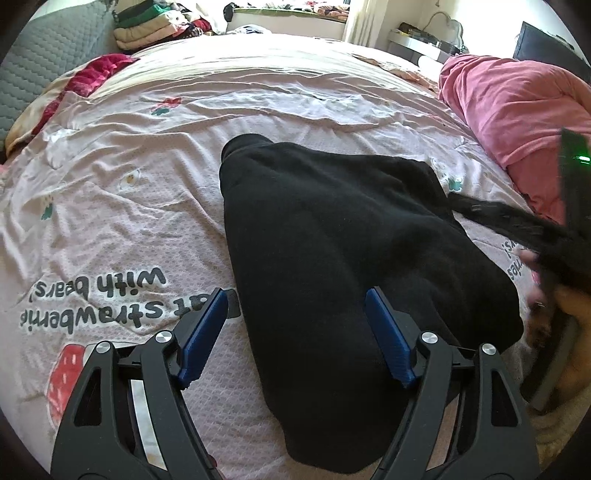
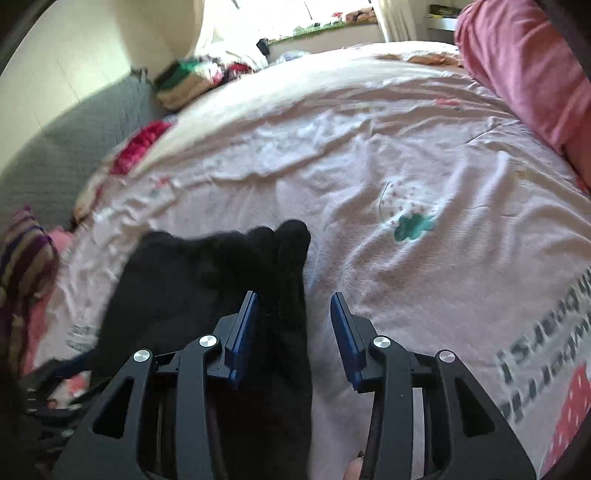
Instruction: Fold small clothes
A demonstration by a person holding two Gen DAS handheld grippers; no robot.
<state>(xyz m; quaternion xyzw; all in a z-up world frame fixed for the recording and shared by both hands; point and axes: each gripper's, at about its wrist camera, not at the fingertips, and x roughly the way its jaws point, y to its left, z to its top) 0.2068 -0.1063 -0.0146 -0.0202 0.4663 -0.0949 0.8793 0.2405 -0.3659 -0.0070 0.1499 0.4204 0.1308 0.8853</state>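
Note:
A black garment (image 1: 332,240) lies spread on the pink printed bedsheet (image 1: 129,221), its cuffed end pointing away from me. My left gripper (image 1: 297,299) hovers open over the garment's near left edge, with nothing pinched between the blue pads. A narrow black strip of the garment (image 1: 498,214) stretches right toward the blurred right gripper body (image 1: 572,166). In the right wrist view, this part of the black garment (image 2: 280,277) lies between the pads of my right gripper (image 2: 293,299). It runs beside the left pad while bare sheet shows before the right pad, so the jaws stand open.
A pink quilt (image 1: 517,110) is bunched along the bed's right side. Folded clothes (image 1: 147,26) are stacked at the far left by a grey quilted panel (image 1: 44,55). A red cloth (image 1: 92,74) and a striped cloth (image 2: 22,258) lie at the left edge. A hand (image 1: 569,314) shows at right.

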